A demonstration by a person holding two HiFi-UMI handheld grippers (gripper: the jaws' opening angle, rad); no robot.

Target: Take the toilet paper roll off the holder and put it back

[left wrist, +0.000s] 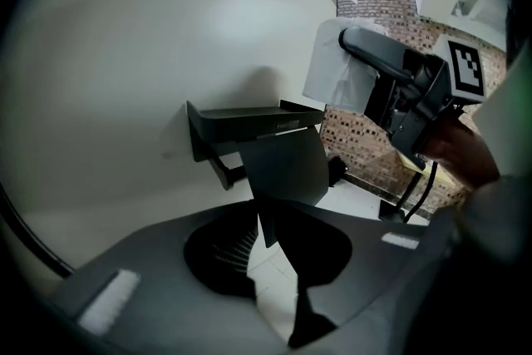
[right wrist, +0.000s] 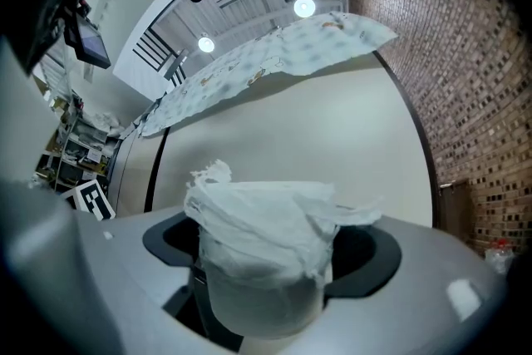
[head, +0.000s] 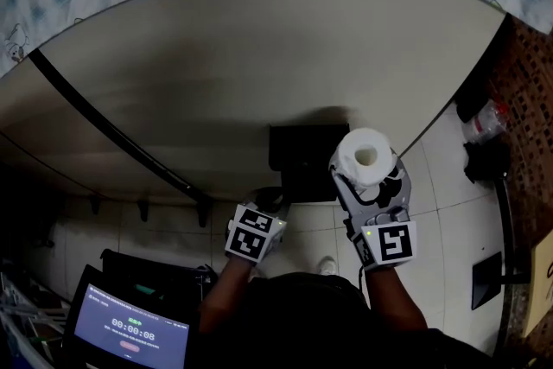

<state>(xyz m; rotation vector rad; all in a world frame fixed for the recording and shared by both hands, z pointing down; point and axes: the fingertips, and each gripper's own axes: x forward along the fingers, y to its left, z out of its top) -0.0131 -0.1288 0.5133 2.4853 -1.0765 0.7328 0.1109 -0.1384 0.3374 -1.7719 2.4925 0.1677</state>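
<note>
Just right of the holder point(head: 302, 153), the toilet paper roll point(head: 365, 153) sits clasped in the wide fingers of the right gripper point(head: 368, 175), while the left gripper point(head: 272, 201), fingers nearly together, pinches the holder's flap point(left wrist: 283, 166), so sliding the roll back on looks next.

The head view looks steeply down the wall point(head: 216, 65) onto the holder point(head: 302, 160); the left gripper view faces that holder close up; the right gripper view looks up the same wall past the near roll point(right wrist: 262, 253)
</note>
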